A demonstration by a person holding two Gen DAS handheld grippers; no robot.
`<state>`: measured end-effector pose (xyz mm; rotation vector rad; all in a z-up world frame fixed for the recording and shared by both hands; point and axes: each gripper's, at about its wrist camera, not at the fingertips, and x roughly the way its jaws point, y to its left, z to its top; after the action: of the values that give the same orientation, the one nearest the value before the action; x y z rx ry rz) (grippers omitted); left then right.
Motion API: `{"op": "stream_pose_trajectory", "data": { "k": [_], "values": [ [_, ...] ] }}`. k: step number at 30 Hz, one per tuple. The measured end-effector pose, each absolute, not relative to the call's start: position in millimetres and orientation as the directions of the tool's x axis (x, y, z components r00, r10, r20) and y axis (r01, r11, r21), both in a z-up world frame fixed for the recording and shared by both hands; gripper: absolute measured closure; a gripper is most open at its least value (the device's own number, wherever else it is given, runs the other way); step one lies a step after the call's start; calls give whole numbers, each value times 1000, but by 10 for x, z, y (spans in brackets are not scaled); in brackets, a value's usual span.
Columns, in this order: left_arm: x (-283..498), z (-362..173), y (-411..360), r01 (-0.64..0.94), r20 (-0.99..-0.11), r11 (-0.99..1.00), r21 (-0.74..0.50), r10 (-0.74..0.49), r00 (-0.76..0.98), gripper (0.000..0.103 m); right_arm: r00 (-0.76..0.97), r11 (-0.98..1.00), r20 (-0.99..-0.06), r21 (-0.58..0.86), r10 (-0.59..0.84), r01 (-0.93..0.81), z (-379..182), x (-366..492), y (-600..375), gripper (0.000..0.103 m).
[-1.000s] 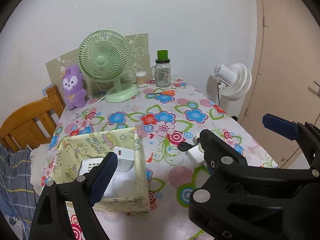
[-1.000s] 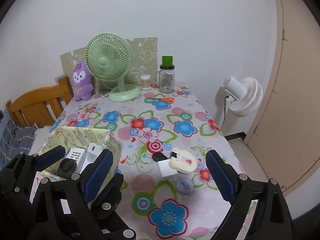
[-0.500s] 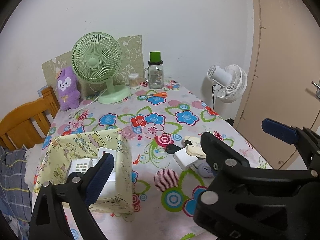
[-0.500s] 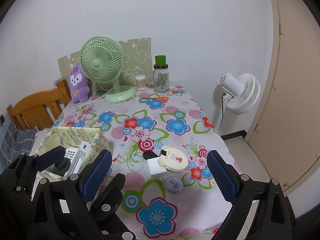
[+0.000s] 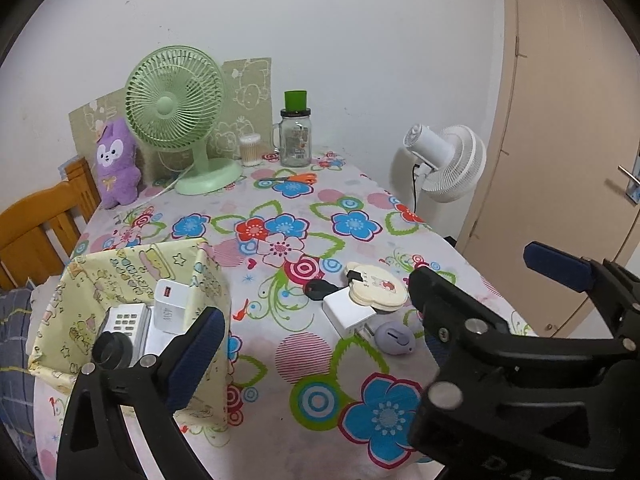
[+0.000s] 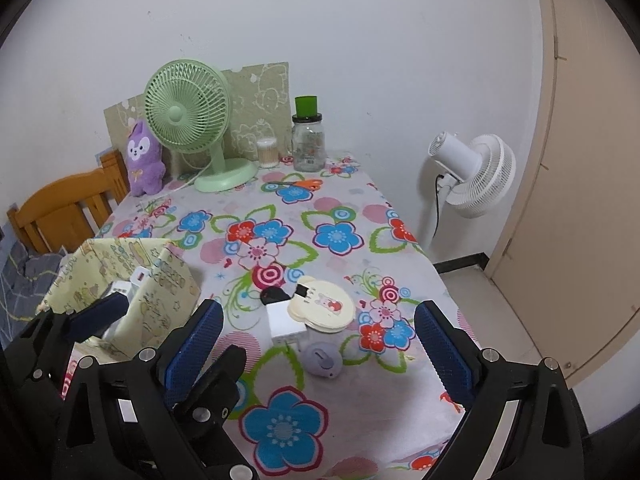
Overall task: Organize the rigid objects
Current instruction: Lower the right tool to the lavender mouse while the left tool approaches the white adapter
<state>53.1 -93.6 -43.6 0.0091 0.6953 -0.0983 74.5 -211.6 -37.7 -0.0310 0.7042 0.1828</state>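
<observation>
Both tongs hang over the near end of the counter (image 6: 360,380) with nothing between their blue pads. Left tongs (image 5: 372,304) gape wide, the jaws having just been opening, one pad above the yellow patterned box (image 5: 208,280) and the other far out past the counter's right edge. Right tongs (image 6: 320,344) also stand wide apart, framing the small cluster of loose things on the flowered cloth.

That cluster sits in the near middle of the counter: a white charger (image 6: 285,322), a cream bear-shaped case (image 6: 324,306) lying partly over it, a black item (image 6: 272,294) just behind, and a grey round gadget (image 6: 322,360) just in front. Inside the box, at the counter's left side, are another white charger (image 5: 170,306), a white remote (image 5: 124,322) and a black-topped cylinder (image 5: 112,350).

At the far end stand a green desk fan (image 5: 176,108), a purple plush toy (image 5: 116,164), a glass jar (image 5: 295,140) and orange scissors (image 5: 298,178).
</observation>
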Motion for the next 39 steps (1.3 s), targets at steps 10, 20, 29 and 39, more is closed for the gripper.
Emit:
{"op": "stream_pose_trajectory", "data": {
  "k": [10, 20, 29, 39],
  "values": [
    [645, -784, -1026, 103, -656, 995, -19, -90, 749, 2, 762, 983, -635, -19, 128, -181, -650, 765, -2200, 5],
    [715, -1080, -1146, 123, -669, 992, 35, -68, 740, 2, 742, 982, -660, -38, 114, -185, -970, 886, -2208, 5],
    [821, -1353, -1158, 106, -711, 994, 14, -64, 700, 2, 711, 977, -694, -55, 112, -207, -1239, 1020, -2193, 5],
    [917, -1531, -1177, 111, -746, 994, 10, -67, 662, 2, 659, 973, -740, -25, 138, -231, -1482, 1183, -2166, 6]
  ]
}}
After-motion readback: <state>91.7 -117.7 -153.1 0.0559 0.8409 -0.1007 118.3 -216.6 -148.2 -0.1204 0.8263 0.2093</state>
